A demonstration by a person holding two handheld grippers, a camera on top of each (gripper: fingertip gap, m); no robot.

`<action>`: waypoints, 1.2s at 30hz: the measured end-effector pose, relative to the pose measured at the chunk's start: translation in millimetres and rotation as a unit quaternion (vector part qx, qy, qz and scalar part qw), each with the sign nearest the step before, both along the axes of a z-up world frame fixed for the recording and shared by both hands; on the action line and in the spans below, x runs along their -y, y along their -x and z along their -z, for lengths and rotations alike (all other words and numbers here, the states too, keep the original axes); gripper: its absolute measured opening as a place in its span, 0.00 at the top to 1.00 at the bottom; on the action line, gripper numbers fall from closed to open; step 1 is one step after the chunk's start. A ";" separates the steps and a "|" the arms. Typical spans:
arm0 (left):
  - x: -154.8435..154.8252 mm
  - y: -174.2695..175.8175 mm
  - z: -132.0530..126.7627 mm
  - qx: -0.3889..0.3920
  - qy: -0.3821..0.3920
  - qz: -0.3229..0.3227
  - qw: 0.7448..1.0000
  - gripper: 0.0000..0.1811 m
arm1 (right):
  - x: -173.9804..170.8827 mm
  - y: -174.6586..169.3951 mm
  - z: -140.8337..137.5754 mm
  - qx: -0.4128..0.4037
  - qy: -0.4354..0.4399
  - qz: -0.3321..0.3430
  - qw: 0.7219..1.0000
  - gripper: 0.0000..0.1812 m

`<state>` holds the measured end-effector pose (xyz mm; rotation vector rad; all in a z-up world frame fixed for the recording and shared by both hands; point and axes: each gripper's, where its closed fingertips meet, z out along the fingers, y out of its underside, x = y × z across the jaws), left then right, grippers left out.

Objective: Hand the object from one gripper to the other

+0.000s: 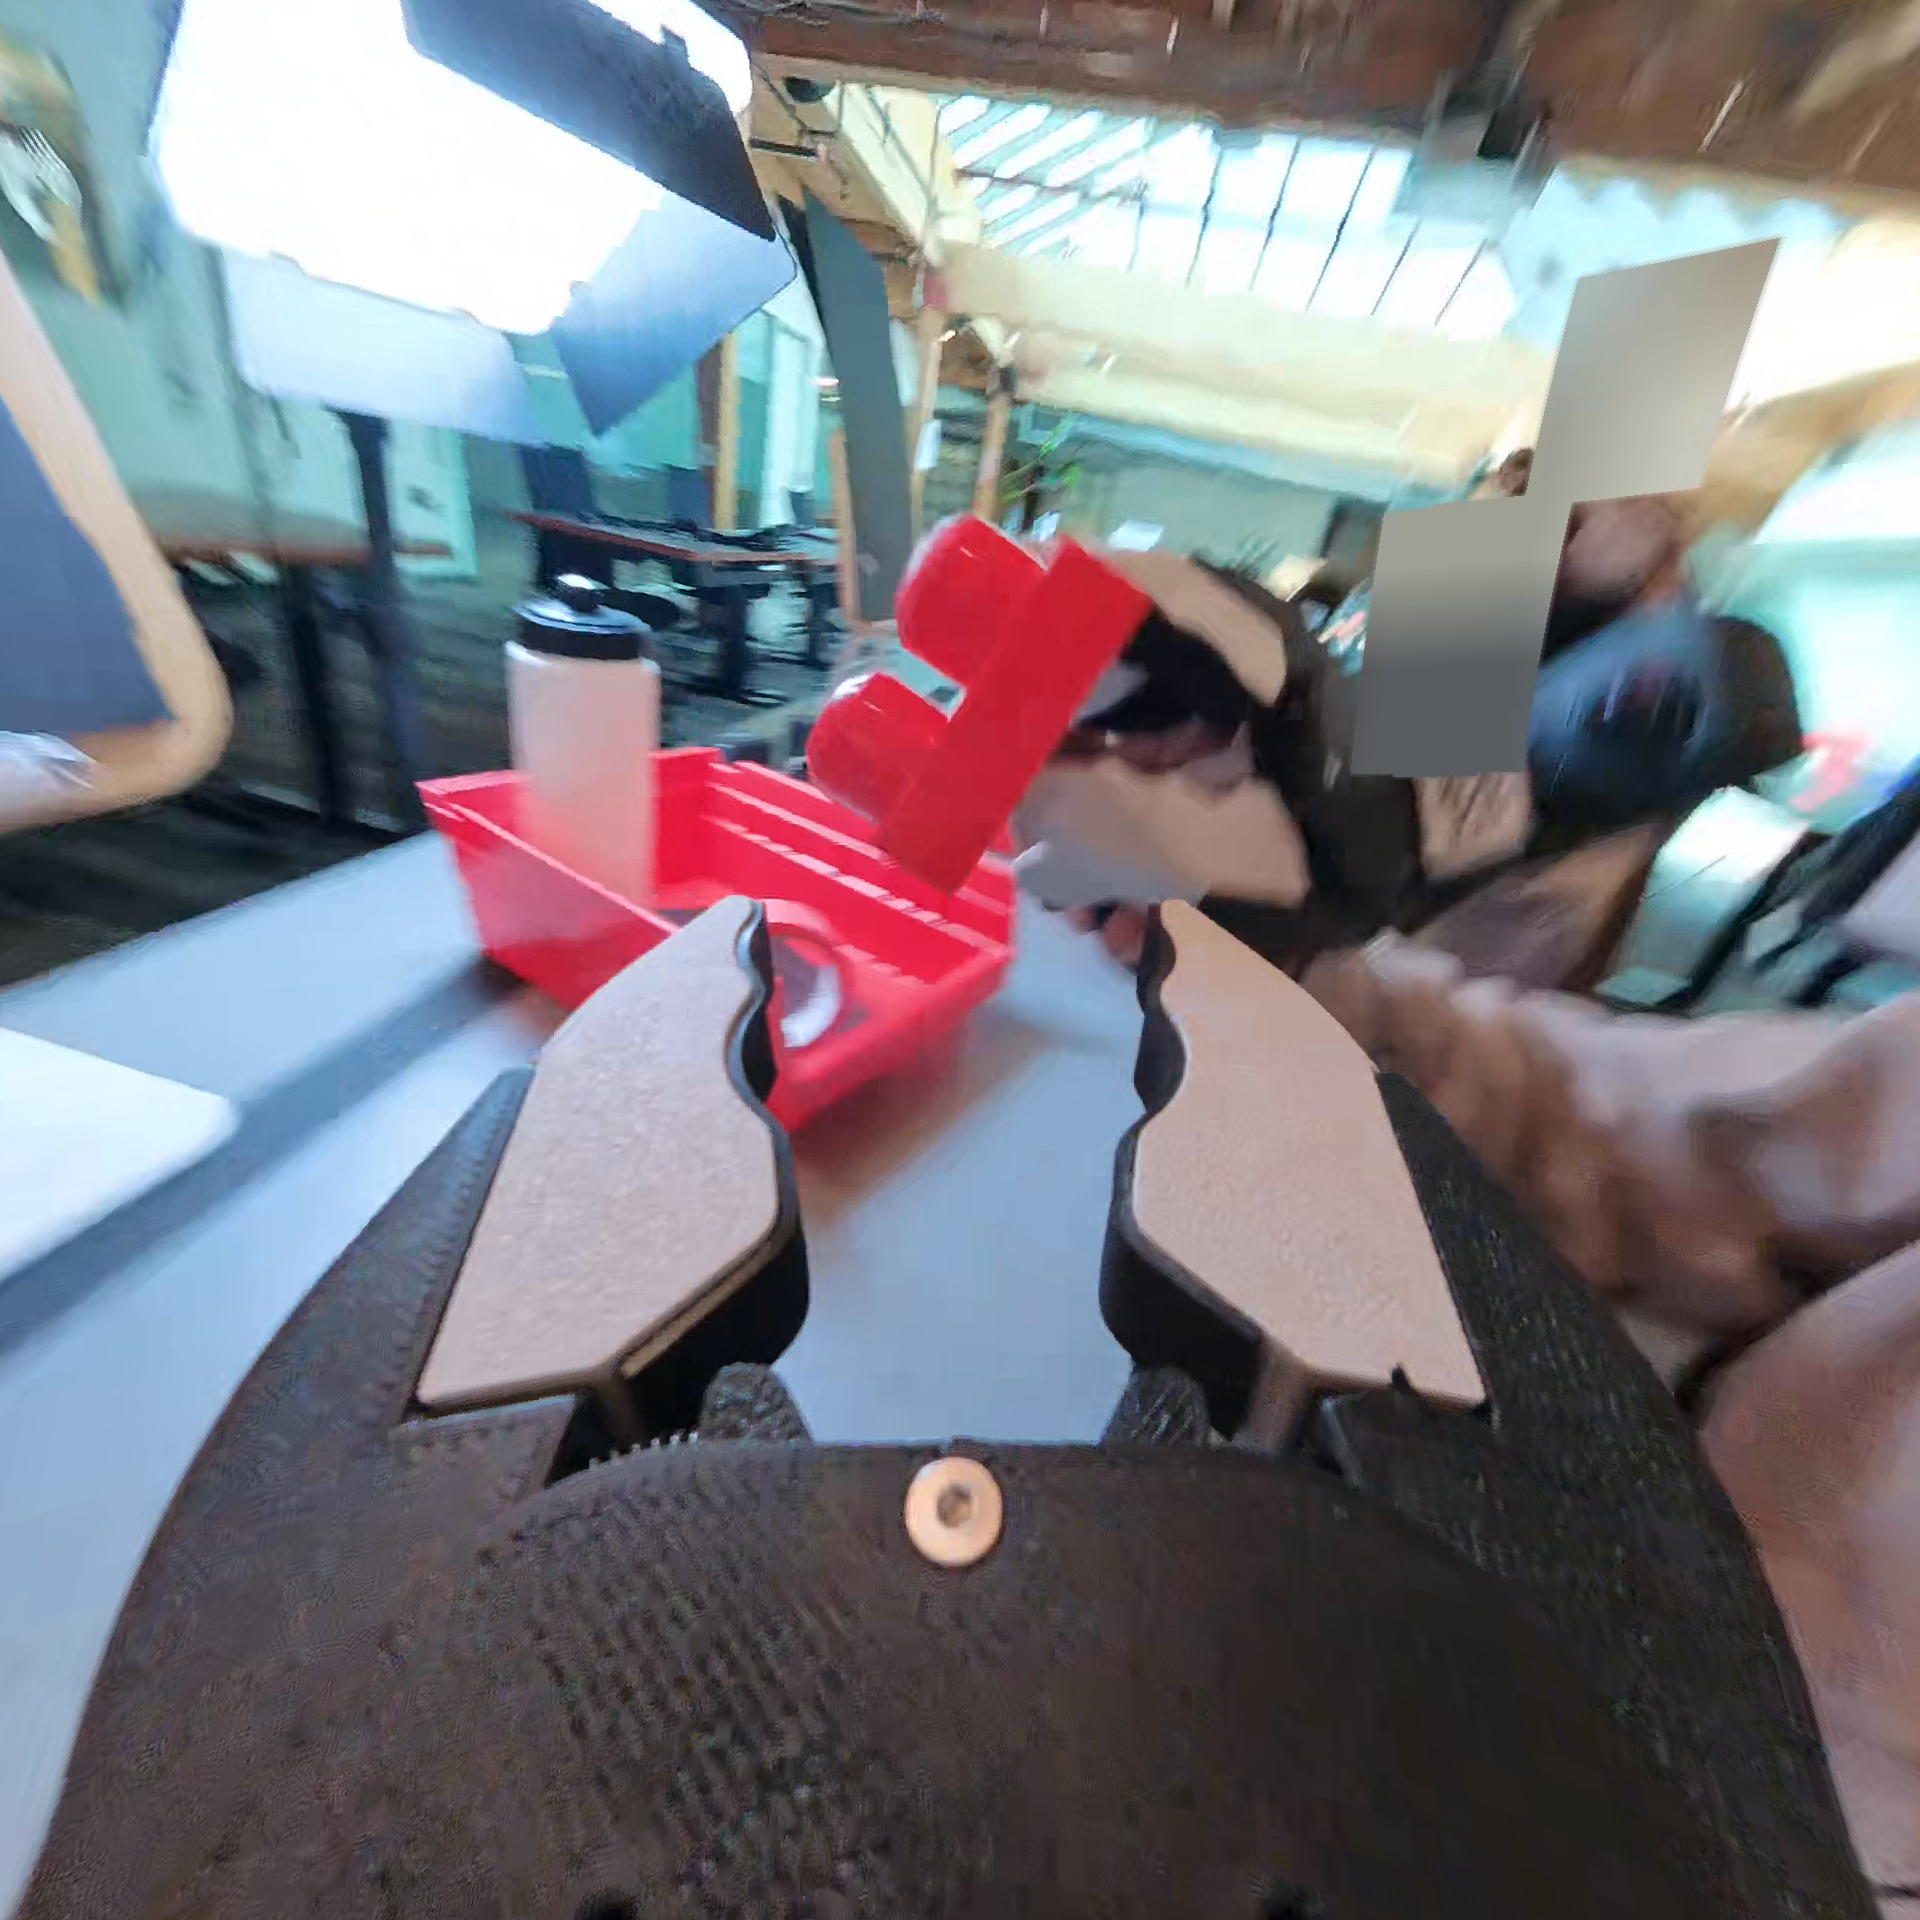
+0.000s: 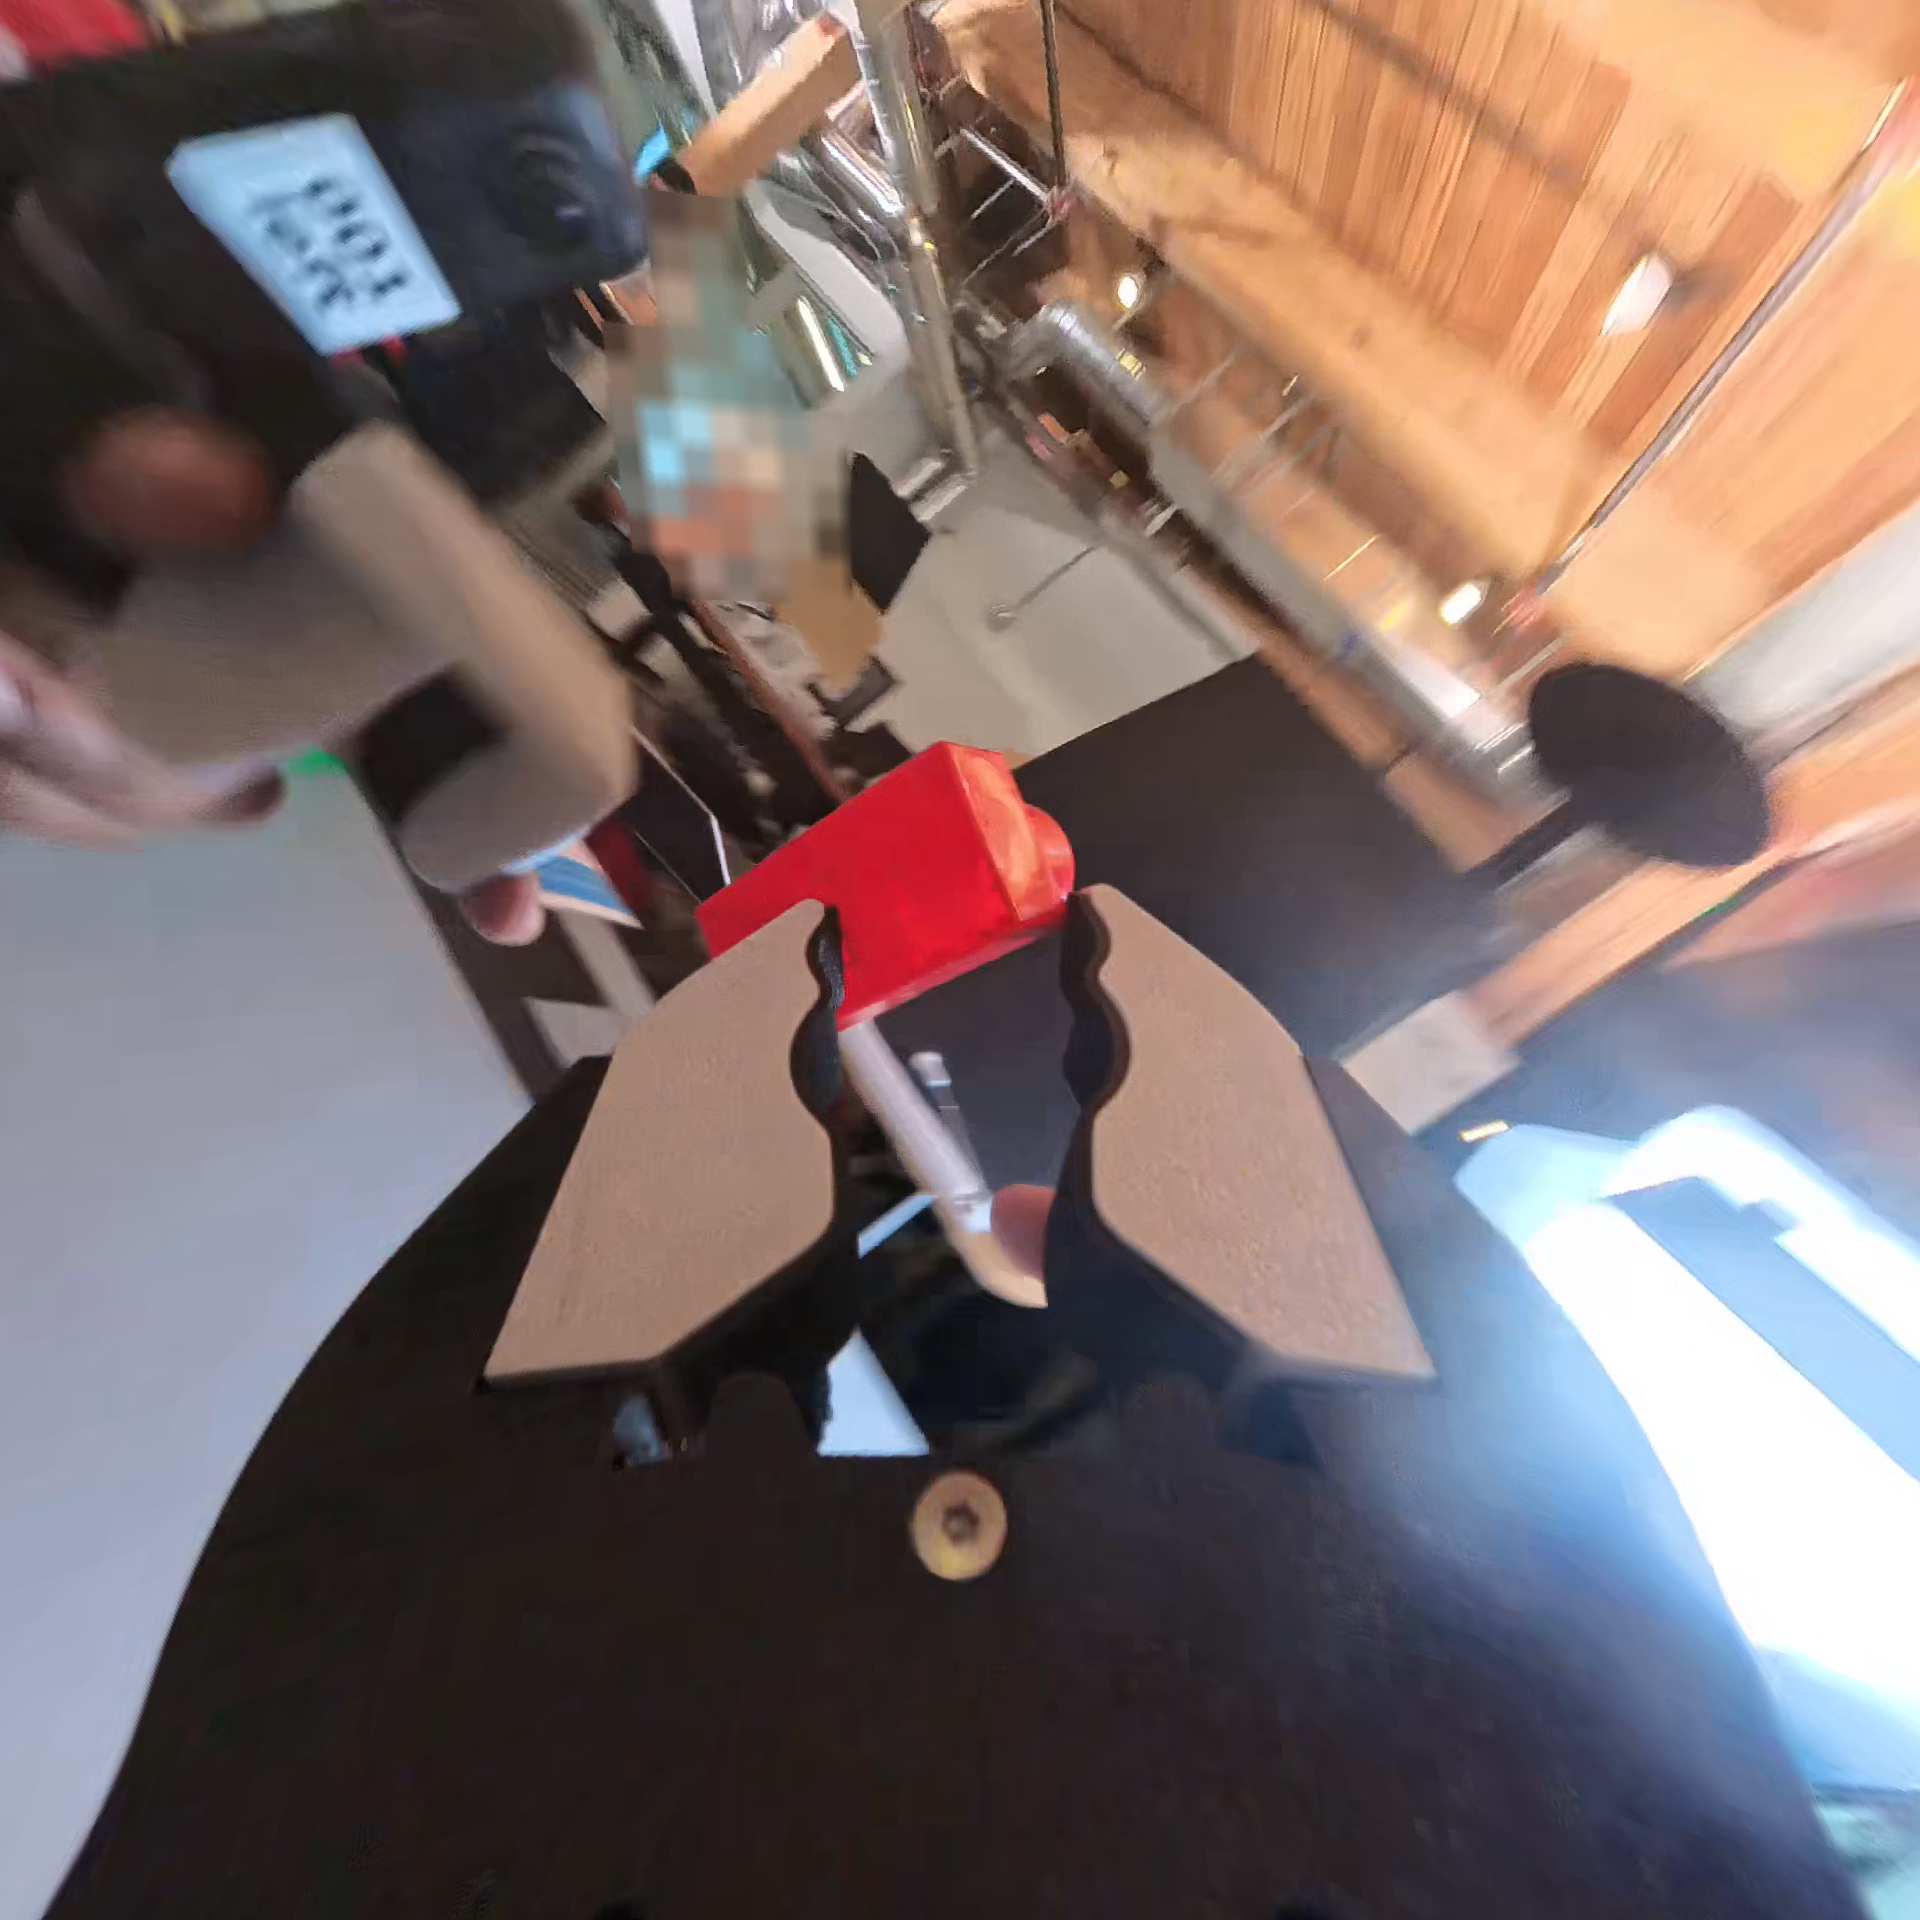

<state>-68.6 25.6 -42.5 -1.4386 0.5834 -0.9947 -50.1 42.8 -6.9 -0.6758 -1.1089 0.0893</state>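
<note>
Grey tabletop [image 1: 956, 1226] runs under my left gripper, with a blurred workshop room beyond it. At the centre of the left wrist view, a red block [image 1: 982, 696] with round studs hangs tilted in the air, above a red tray [image 1: 561, 914] that sits on the table. My right gripper [image 1: 1122, 790] comes in from the right of that frame and clamps the block's far side. In the right wrist view the same red block [image 2: 914, 883] sits between the tips of my right gripper [image 2: 951, 935], just above the middle of the frame, and both pads press on it, so I judge that grip firm.

My left gripper [image 1: 956, 925] stands wide apart and empty, low in the middle of its frame, and the block is above and beyond its tips, not yet between them.

To do the handover well, I think I should raise the left gripper and line its gap up with the studded end that sticks out free, at the block's left in the left wrist view. I want my left fingers [image 1: 644, 1143] to close on flat faces, well clear of the right pads. Only once that grip feels tight should the right one let go; otherwise the block may drop into the tray.

A white bottle [image 1: 587, 748] with a black cap stands in the tray at centre left of the left wrist view, so I should keep the swing away from it.
</note>
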 end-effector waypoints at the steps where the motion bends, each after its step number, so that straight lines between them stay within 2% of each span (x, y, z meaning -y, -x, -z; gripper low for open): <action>1: -0.2 0.2 -2.9 0.044 0.042 0.020 0.998 0.61 | 3.7 3.4 4.3 0.022 -0.067 0.026 0.997 0.78; 3: 0.9 -0.8 -6.0 0.106 0.104 0.055 0.987 0.59 | 9.7 13.5 18.7 0.070 -0.175 0.062 0.980 0.78; 5: -0.3 -4.1 0.1 0.110 0.140 0.063 0.982 0.57 | 13.4 23.1 33.4 0.098 -0.230 0.073 0.965 0.78; 7: -2.2 -8.3 13.1 0.072 0.151 0.058 0.984 0.54 | 20.8 30.0 43.1 0.103 -0.253 0.060 0.960 0.77; 9: -0.2 -9.9 17.3 0.066 0.161 0.076 0.982 0.54 | 24.7 32.6 45.6 0.100 -0.256 0.055 0.960 0.77; 11: 1.4 -5.5 17.0 0.067 0.159 0.094 0.980 0.60 | 24.8 30.5 42.4 0.087 -0.245 0.045 0.964 0.78; 13: 3.1 1.3 8.8 0.078 0.127 0.103 0.983 0.61 | 18.9 26.2 36.9 0.067 -0.210 0.039 0.975 0.77; 15: 2.2 7.4 5.0 0.053 0.080 0.079 0.992 0.61 | 19.0 25.0 36.3 0.061 -0.124 -0.018 0.990 0.76; 17: 5.2 11.1 -1.2 0.012 0.008 0.052 0.999 0.61 | 20.0 24.9 35.3 0.053 0.005 -0.089 0.995 0.74; 18: 11.3 10.8 -7.1 -0.006 -0.040 0.049 0.998 0.61 | 18.3 25.3 35.6 0.047 0.098 -0.124 0.986 0.73; 19: 20.9 8.7 -13.4 -0.018 -0.088 0.056 0.994 0.61 | 19.8 26.0 37.0 0.043 0.199 -0.170 0.964 0.71; 20: 33.2 5.0 -20.2 -0.021 -0.131 0.074 0.988 0.61 | 30.0 26.3 39.1 0.048 0.304 -0.243 0.920 0.71; 22: 58.0 -1.4 -33.3 -0.002 -0.192 0.113 0.975 0.61 | 53.0 20.9 34.8 0.050 0.491 -0.383 0.781 0.68; 23: 67.8 -4.5 -37.7 0.006 -0.211 0.129 0.969 0.61 | 62.1 16.4 29.0 0.044 0.549 -0.444 0.707 0.69; 24: 75.6 -8.4 -39.3 0.007 -0.226 0.142 0.964 0.61 | 67.3 13.4 23.3 0.029 0.585 -0.489 0.647 0.71; 25: 80.7 -12.6 -38.9 0.000 -0.240 0.147 0.960 0.61 | 70.8 13.6 21.1 0.016 0.602 -0.516 0.609 0.72; 28: 84.1 -23.2 -30.9 -0.044 -0.273 0.138 0.951 0.61 | 101.4 11.6 15.4 0.023 0.602 -0.596 0.531 0.71; 29: 84.8 -24.3 -29.2 -0.053 -0.283 0.134 0.948 0.61 | 109.1 12.9 13.5 0.027 0.610 -0.606 0.510 0.68; 31: 88.4 -22.4 -32.6 -0.050 -0.298 0.133 0.944 0.62 | 110.2 18.2 10.2 0.002 0.612 -0.603 0.512 0.73; 33: 89.1 -19.0 -34.3 -0.055 -0.303 0.131 0.942 0.62 | 110.6 20.5 8.4 -0.008 0.617 -0.599 0.510 0.74; 36: 86.0 -14.8 -35.7 -0.063 -0.299 0.121 0.944 0.62 | 106.6 23.9 6.5 -0.025 0.610 -0.582 0.537 0.75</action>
